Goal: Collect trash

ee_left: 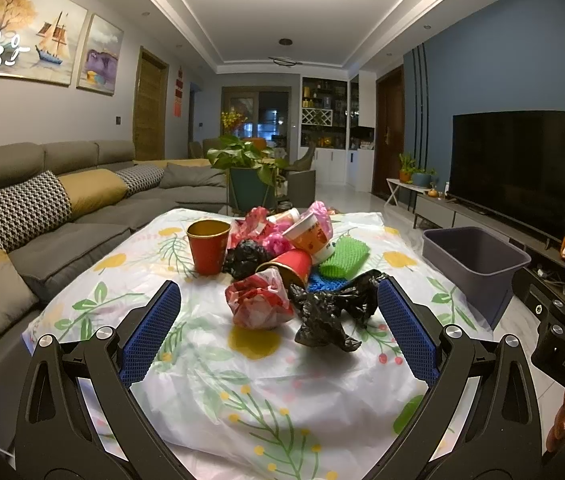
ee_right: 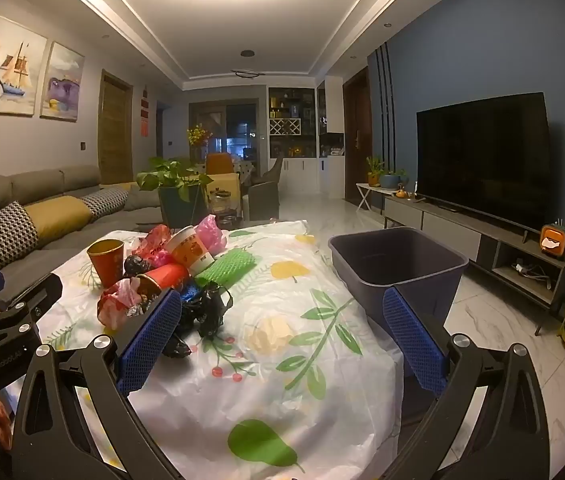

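1. We hold the left gripper (ee_left: 279, 334) spread wide and empty, with the trash pile (ee_left: 278, 264) straight ahead on the table (ee_left: 242, 408).
2. The nearest pieces, a red wrapper (ee_left: 259, 303) and a black bag (ee_left: 328, 312), sit between its pads.
3. Our right gripper (ee_right: 282, 340) is also spread and empty; the pile lies to its left and the bin (ee_right: 396, 266) ahead to the right.
4. We judge the left nearer.

You see the trash pile (ee_left: 278, 264) heaped mid-table: crumpled black and red bags, one red cup upright, others tipped; the grey bin (ee_right: 398, 268) stands open beside the table.
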Demonstrator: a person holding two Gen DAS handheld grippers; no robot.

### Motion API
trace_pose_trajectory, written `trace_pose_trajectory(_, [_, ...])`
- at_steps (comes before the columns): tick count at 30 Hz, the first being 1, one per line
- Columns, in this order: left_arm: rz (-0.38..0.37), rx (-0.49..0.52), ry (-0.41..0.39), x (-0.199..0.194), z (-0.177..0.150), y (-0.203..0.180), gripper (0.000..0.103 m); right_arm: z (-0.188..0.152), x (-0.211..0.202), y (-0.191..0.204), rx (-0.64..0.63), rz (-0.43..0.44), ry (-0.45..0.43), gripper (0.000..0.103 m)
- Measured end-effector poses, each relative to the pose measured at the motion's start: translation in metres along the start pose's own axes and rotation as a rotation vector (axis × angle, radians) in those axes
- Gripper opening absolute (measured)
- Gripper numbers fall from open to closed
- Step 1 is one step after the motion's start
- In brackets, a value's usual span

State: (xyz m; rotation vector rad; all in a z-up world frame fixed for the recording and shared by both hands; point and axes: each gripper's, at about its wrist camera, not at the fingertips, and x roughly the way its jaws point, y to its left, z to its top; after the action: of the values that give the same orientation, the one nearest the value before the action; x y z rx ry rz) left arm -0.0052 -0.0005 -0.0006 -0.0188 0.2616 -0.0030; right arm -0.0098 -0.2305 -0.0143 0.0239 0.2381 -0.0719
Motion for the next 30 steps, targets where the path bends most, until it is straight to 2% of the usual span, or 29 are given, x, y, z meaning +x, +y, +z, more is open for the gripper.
trace_pose_trajectory(30, [-0.003,-0.008,0.015,0.0048,0.0003,0.0034,0.097,0.0037,-0.0055,-0.007,0.008,-0.01,-0.005,0.097])
